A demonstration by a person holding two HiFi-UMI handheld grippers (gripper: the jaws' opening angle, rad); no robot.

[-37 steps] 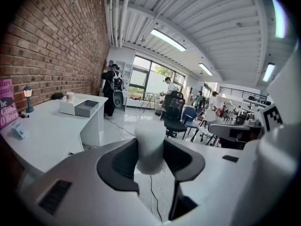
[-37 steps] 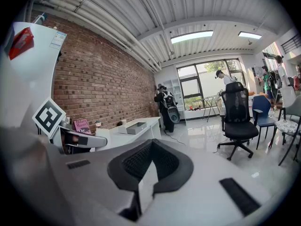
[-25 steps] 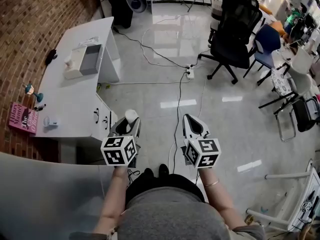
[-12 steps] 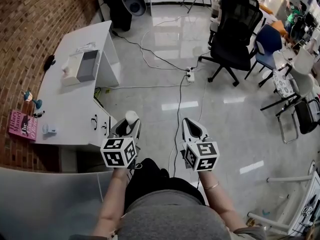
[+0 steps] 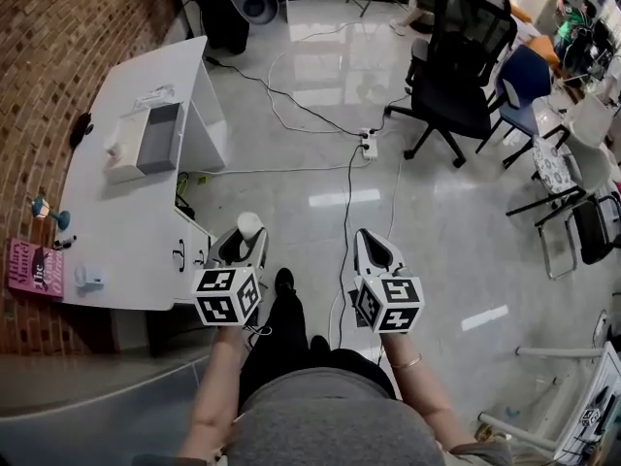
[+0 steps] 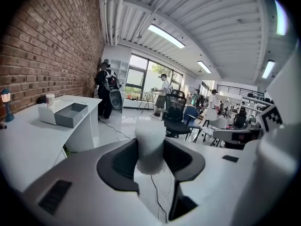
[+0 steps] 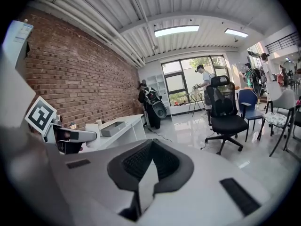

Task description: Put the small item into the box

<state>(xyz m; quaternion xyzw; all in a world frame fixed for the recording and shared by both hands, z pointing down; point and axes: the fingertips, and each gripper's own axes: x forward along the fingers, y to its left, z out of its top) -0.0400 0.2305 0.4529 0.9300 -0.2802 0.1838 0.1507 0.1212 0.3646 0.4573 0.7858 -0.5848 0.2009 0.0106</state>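
The small item (image 5: 249, 224) is a white foam-like cylinder, and my left gripper (image 5: 246, 239) is shut on it over the floor, right of the desk's near corner. In the left gripper view the item (image 6: 149, 132) stands upright between the dark pads (image 6: 121, 160), pinched by my left gripper (image 6: 150, 149). The box (image 5: 158, 137) is an open grey tray on the white desk, far ahead and to the left; it also shows as the box (image 6: 70, 114) and the box (image 7: 113, 128). My right gripper (image 5: 375, 246) is held beside the left one, with my right gripper (image 7: 150, 144) shut on nothing.
The white desk (image 5: 126, 221) runs along the brick wall, with a pink book (image 5: 32, 268) and small objects at its near end. A black office chair (image 5: 461, 61) and other chairs stand at right. Cables and a power strip (image 5: 369, 144) lie on the floor ahead.
The person has stepped forward, one foot now showing between the grippers. Both grippers have travelled along with the body, and the desk has shifted left in the head view. The item stays held.
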